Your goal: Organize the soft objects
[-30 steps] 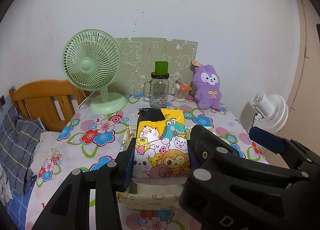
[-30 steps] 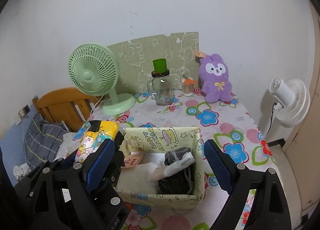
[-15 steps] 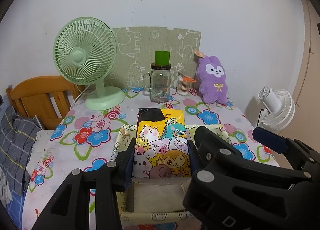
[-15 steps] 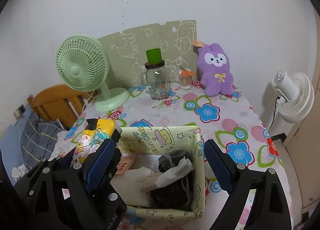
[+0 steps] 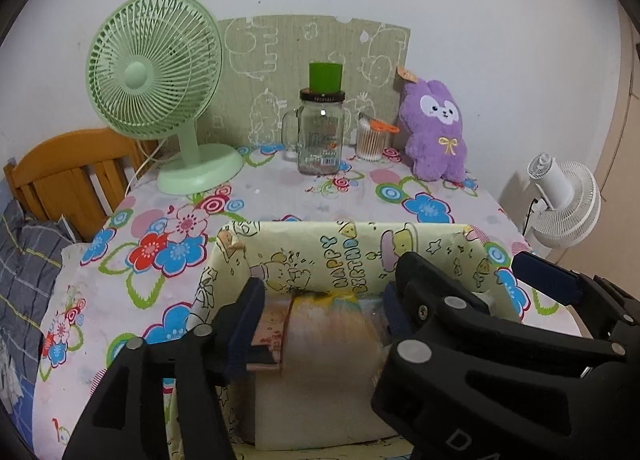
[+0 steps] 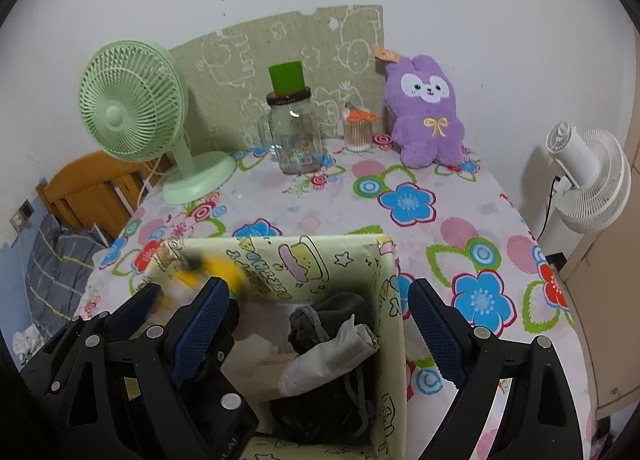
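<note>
The step in hand is judged to be the release of the pack [image 5: 328, 324], a soft packet with yellow cartoon print, into the box [image 5: 360, 256] that stands on the flowered worktop [image 5: 280, 195]. For this to be done well, the pack should be let go only once it is well below the box rim, so that it settles flat on what lies there instead of catching on the near wall. A pink item [image 5: 272, 336] lies just to its left and could be pushed or pinched. The left claw [image 5: 320, 324] should be opened fully before it is lifted, and drawn straight up and back, so that the blue pads are not dragged against the pack's film. The right side of the box should be left alone: dark cloth and a white folded piece [image 6: 340, 352] are already stowed there.

The left claw's jaws are opening. The pack is seen between them, blurred as if slipping down, and the pads no longer appear to press on it; whether the left pad brushes the pink item cannot be told.

The right claw [image 6: 316, 320] is held wide apart over the right half of the box, with nothing between its jaws and nothing touched. In its view the pack's yellow end [image 6: 224, 272] shows blurred against the box's far left corner.
</note>
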A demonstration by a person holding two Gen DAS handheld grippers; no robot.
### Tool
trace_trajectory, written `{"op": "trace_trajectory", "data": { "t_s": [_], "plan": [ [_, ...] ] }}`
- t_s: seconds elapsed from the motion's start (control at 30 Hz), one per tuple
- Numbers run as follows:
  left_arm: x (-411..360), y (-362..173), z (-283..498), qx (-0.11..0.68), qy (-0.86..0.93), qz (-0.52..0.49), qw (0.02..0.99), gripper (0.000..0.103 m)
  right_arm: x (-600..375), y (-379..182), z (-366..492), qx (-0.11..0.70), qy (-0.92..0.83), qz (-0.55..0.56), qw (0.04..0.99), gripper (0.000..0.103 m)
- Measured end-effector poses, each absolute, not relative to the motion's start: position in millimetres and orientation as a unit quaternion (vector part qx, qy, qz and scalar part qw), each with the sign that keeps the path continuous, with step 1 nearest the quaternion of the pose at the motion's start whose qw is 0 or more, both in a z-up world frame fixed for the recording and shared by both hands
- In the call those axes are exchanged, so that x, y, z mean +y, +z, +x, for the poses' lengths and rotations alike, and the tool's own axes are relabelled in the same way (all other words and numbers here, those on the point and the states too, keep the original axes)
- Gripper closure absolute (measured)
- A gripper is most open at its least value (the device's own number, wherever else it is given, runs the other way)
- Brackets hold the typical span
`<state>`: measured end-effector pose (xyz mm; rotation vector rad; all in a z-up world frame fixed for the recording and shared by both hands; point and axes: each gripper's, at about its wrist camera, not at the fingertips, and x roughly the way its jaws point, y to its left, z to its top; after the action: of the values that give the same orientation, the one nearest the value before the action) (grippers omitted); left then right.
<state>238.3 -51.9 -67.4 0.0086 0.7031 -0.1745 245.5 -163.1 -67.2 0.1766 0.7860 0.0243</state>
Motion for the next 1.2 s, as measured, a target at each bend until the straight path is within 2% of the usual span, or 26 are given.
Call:
{"op": "trace_trajectory", "data": {
  "t_s": [0.07, 0.33, 0.47, 0.9, 1.2],
  "plan": [
    [-50, -69, 240, 0.345, -0.081, 0.005, 0.935, 0.028, -162, -69, 247, 0.383, 0.012, 0.082, 0.920, 0.010],
    [-51, -68, 234, 0.348, -0.077, 0.017, 0.934, 0.020, -160, -71, 243, 0.385, 0.012, 0.077, 0.920, 0.010],
    [-52, -62, 225, 0.341, -0.078, 0.018, 0.937, 0.010, -161, -64, 232, 0.376, 0.011, 0.075, 0.924, 0.010],
    [-46, -35, 180, 0.307, -0.090, 0.018, 0.947, 0.000, -168, -32, 186, 0.338, 0.005, 0.078, 0.938, 0.010],
    [-41, -20, 148, 0.283, -0.100, 0.014, 0.954, 0.000, -172, -12, 151, 0.308, -0.003, 0.081, 0.948, 0.010]
  ]
}}
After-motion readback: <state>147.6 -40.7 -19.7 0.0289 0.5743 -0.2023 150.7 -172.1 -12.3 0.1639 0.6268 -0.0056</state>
